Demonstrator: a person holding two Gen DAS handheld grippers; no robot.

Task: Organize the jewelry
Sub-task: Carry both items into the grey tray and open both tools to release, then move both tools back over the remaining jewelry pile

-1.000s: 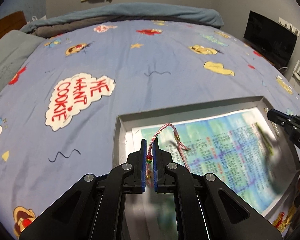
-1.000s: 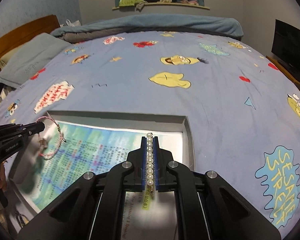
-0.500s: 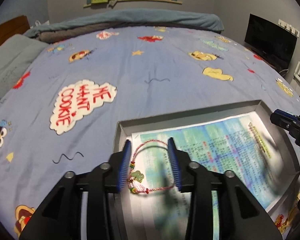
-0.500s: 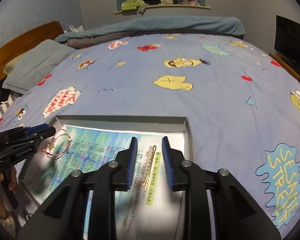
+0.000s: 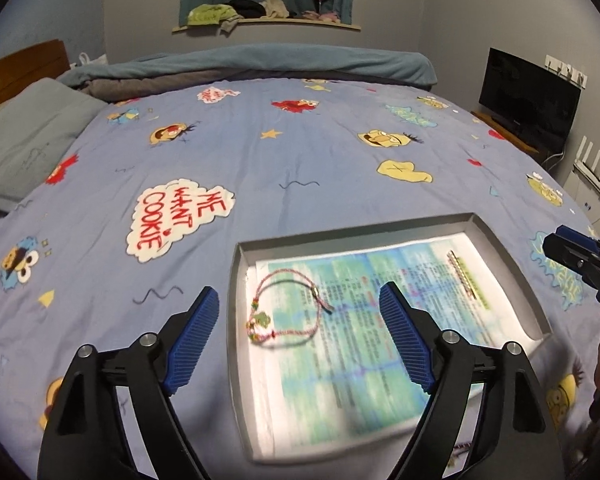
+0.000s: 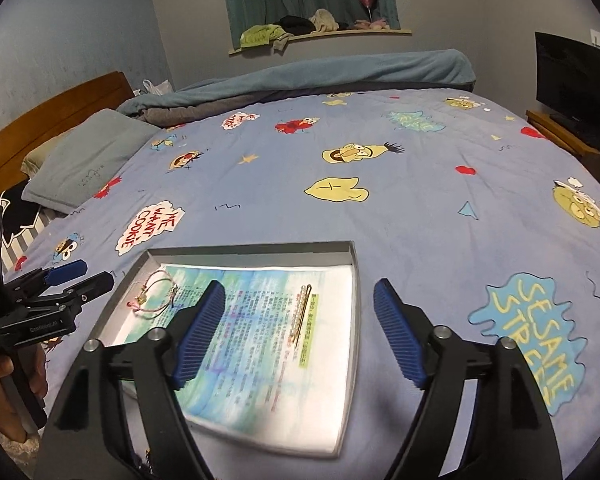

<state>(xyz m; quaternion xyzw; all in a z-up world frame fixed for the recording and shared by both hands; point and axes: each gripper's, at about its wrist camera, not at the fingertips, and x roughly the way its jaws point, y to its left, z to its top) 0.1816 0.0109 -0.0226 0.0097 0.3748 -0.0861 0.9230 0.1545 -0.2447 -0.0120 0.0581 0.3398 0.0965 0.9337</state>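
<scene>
Two grippers hang over a wide bed whose blue cartoon-print cover (image 5: 300, 160) fills both views, each tilted down toward the shallow grey tray (image 5: 233, 312) lying near them on it. A printed paper sheet (image 5: 364, 344) lines the tray floor. The left gripper (image 5: 299, 330) has just been opening; its blue pads stand wide apart with nothing pressed between them, the left pad over the bedcover and the right over the paper. The right gripper (image 6: 299, 332) has likewise just spread its jaws and grips nothing. A hand (image 6: 2, 394) shows at the left edge of the right view, on the left tool's handle. A pink cord bracelet (image 5: 286, 312) with a small green charm lies as a loose loop in the tray's far left part. A slim pearl hair clip (image 6: 302, 314) lies toward the tray's right side, its long axis running near to far.
</scene>
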